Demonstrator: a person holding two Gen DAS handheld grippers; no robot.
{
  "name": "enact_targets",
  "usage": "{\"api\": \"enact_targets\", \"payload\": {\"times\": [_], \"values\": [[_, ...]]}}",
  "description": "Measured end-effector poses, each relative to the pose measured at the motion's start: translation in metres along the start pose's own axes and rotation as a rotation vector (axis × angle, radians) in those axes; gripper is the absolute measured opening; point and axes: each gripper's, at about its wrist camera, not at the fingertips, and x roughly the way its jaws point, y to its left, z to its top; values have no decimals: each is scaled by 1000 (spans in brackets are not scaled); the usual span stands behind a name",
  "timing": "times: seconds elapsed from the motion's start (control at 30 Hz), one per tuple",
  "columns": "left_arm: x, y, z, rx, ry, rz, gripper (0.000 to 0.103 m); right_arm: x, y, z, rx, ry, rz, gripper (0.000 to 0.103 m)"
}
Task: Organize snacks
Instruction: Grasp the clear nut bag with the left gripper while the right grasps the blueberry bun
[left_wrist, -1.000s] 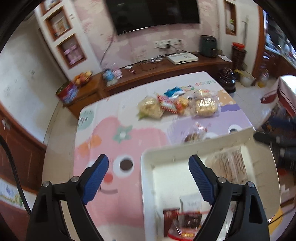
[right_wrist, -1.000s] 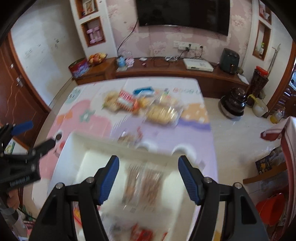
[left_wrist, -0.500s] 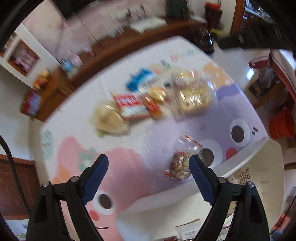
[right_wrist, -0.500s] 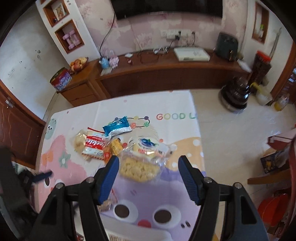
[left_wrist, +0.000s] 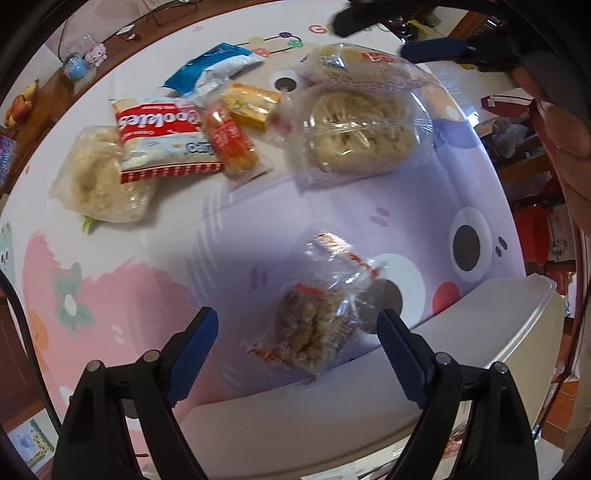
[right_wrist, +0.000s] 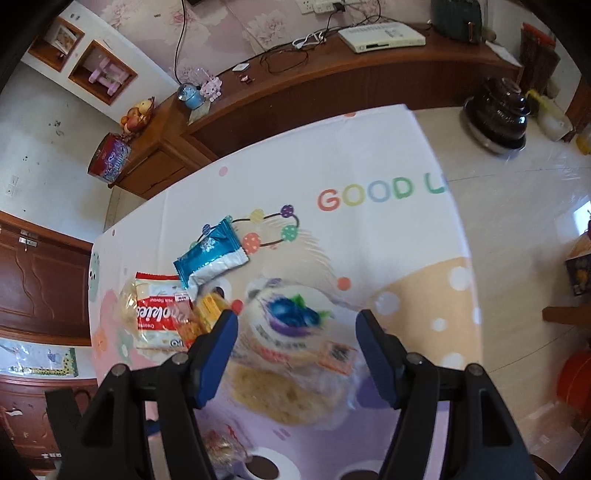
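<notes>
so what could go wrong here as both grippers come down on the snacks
The left gripper is open over the crinkly clear bag of brown puffed-rice cakes, which lies against the white plastic bin's rim; a finger may strike it. The right gripper is open over the big clear bread bag, which is soft and could be crushed.

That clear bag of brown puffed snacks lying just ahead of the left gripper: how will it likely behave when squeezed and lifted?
The bag of brown puffed snacks is probably light: puffed pieces in thin film. Its wrapper looks crinkly and loose, so it may sag or slip between the pads. The pieces seem brittle; a hard squeeze could crush them. It lies flat against the white bin's rim, so it is unlikely to roll.
</notes>
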Motion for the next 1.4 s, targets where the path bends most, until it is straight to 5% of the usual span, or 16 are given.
{"api": "enact_targets", "payload": {"times": [0.17,0.33,0.6,0.73,0.97,1.4], "values": [[2,-3,10,-37,5,0,81,17,20,6,-62,25,-104,68],[2,-3,16,-38,17,11,81,34,32,0,-144,87,-236,84],[22,-7,19,-2,118,107,80,29,7,-12,-101,122,-214,90],[27,-2,13,-14,147,97,49,27,-1,-20,-105,131,-183,88],[3,20,-4,-66,31,131,38,8,0,-28,-107,92,-127,52],[-114,69,-68,-274,-275,114,38,-72,20,-57,-90,-66,35,45]]}}
